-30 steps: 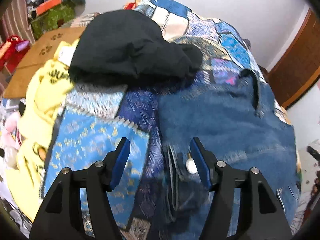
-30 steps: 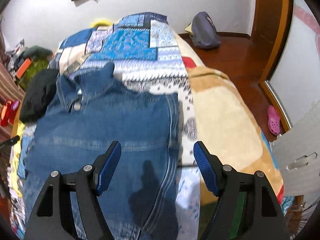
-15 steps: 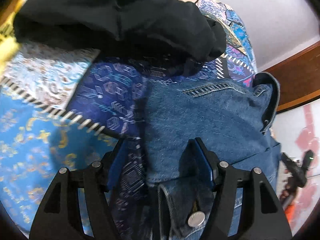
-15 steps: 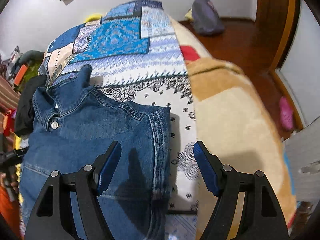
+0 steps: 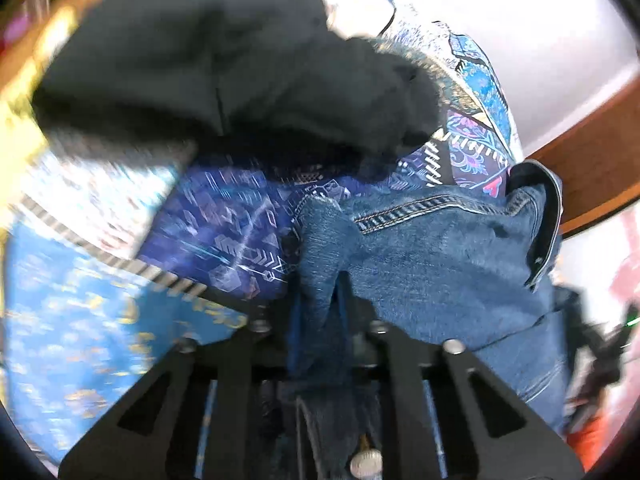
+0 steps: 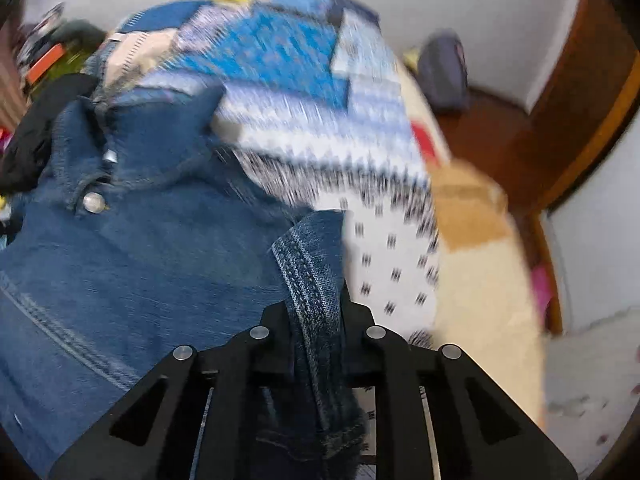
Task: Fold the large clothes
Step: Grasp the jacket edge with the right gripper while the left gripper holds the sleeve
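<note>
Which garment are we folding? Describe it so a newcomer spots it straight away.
On the patchwork quilt covering the bed lies the denim jacket, blue with a collar and metal snap buttons. Both claws, left claw and right claw, are shut on its edges. The black garment beside it is plain and dark, with no stitching or buttons showing.

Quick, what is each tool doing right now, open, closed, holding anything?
Left tool: closed on a fold of the denim jacket.
Right tool: closed on the jacket's stitched edge.
</note>
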Demonstrator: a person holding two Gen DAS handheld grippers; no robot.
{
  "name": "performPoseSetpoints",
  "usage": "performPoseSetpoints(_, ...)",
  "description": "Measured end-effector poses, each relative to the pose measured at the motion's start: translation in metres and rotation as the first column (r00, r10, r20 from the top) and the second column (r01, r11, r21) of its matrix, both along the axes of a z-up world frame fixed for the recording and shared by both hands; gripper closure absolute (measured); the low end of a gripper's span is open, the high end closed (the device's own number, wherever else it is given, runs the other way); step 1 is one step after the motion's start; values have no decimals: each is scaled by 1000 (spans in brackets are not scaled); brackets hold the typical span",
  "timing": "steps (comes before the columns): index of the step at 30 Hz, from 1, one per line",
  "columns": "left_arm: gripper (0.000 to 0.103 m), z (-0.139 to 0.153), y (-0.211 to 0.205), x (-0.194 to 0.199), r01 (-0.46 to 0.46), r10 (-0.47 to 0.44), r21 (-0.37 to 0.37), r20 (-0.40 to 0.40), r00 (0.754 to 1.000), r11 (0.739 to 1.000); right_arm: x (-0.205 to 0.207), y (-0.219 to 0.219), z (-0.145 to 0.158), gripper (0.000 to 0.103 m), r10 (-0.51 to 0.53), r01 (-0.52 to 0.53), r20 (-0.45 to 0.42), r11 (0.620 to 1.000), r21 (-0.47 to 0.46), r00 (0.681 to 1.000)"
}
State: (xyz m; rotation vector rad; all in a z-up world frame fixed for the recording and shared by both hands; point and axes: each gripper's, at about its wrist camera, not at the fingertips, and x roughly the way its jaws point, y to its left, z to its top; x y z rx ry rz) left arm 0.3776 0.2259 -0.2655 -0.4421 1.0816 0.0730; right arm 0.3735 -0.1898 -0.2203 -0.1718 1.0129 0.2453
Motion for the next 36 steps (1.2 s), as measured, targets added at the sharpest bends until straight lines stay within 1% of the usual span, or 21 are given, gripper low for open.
performPoseSetpoints(1,98,12,-5,-3,19,-19,17,31,999,1000,-3,3,8,90,12,-12,29,1000,-11,1000)
performPoseSetpoints(3,98,42,-20,-6,45,-54,98,95,994,994,-10,7,28,91,23,-19,93,999,-36,995)
performPoseSetpoints(5,98,66,-30,-8,57,-79,151,143,987,987,-13,5,46,91,24,-21,130,999,-25,991)
performPoseSetpoints(9,98,108,-43,-5,67,-112,200,224,968,978,-8,1,81,92,28,-26,198,1000,-14,980)
performPoseSetpoints(10,98,115,-45,-1,76,-127,221,225,966,972,-2,2,84,92,40,-35,203,999,-26,978)
performPoseSetpoints(11,98,120,-49,0,85,-140,242,222,965,967,1,4,90,92,55,-43,212,997,-57,976)
performPoseSetpoints(14,98,132,-62,19,114,-179,286,214,960,951,13,7,97,92,75,-51,220,992,-113,973)
performPoseSetpoints(17,98,142,-69,38,118,-193,311,224,955,943,24,8,100,92,76,-46,226,989,-138,971)
performPoseSetpoints(20,101,149,-64,52,92,-168,297,243,955,951,39,7,101,92,58,-33,219,993,-116,974)
performPoseSetpoints(22,102,152,-58,62,60,-141,305,252,957,950,47,8,100,92,64,-39,222,993,-114,973)
performPoseSetpoints(23,103,154,-54,68,36,-125,318,261,957,947,51,11,100,92,67,-40,225,992,-122,972)
performPoseSetpoints(24,103,157,-49,72,7,-111,347,281,953,938,54,13,99,92,68,-40,226,991,-127,972)
performPoseSetpoints(25,103,160,-47,74,0,-110,359,288,951,933,59,16,100,92,72,-44,226,991,-125,972)
performPoseSetpoints(27,103,162,-37,84,0,-108,354,285,952,935,68,21,100,92,71,-45,225,992,-115,972)
performPoseSetpoints(29,103,157,-31,89,44,-135,323,265,955,945,77,23,98,92,64,-38,226,993,-115,972)
performPoseSetpoints(31,103,149,-30,87,59,-147,328,252,957,943,84,24,92,92,49,-25,216,993,-114,975)
performPoseSetpoints(33,96,135,-28,82,77,-158,322,232,960,943,92,23,79,92,35,-11,191,992,-127,981)
performPoseSetpoints(34,81,126,-27,80,84,-156,313,213,964,946,93,21,74,92,31,-6,181,991,-133,983)
performPoseSetpoints(35,52,115,-24,79,88,-148,301,182,972,949,95,20,67,92,25,-1,167,990,-144,986)
performPoseSetpoints(36,38,102,-22,77,92,-141,289,156,978,953,96,17,60,92,21,3,156,988,-152,988)
